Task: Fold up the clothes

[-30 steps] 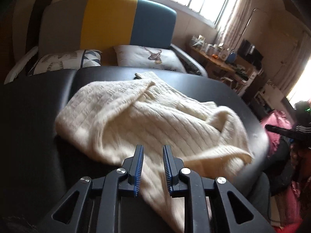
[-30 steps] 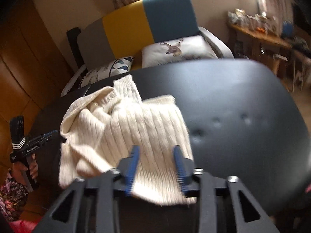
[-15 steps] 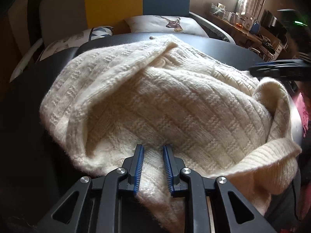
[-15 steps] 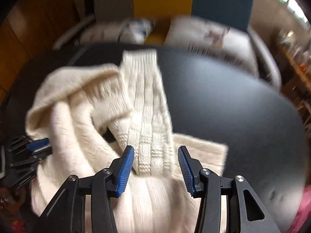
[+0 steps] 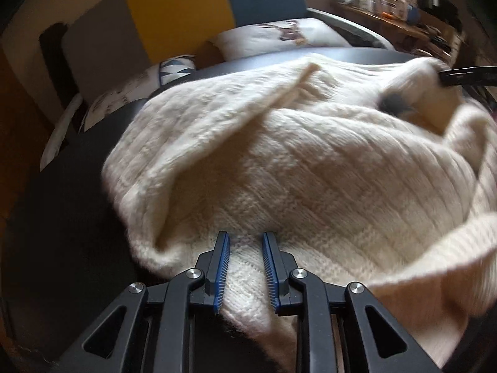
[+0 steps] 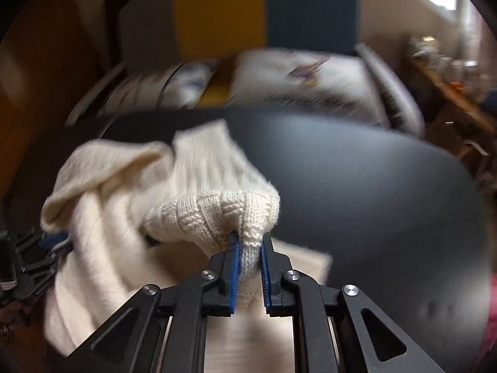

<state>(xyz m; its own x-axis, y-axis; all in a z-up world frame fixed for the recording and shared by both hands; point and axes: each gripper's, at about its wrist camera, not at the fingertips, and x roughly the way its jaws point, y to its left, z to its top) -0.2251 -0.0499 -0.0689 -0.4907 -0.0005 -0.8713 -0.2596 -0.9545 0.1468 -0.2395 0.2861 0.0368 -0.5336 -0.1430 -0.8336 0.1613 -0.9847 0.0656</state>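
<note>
Sprawling over the dark padded table (image 5: 71,223), the cream knitted sweater (image 5: 310,171) fills the left wrist view with ribbed, basket-weave folds, while only the right wrist view shows a bunched ridge of it lifted off the tabletop. That ridge is pinched between the blue pads of the right gripper (image 6: 248,245), and the left gripper (image 5: 245,242) has a flap of the near edge between its narrowly parted fingers. Beyond stand a grey, yellow and teal sofa (image 5: 174,12) and a deer-print cushion (image 5: 279,35).
</note>
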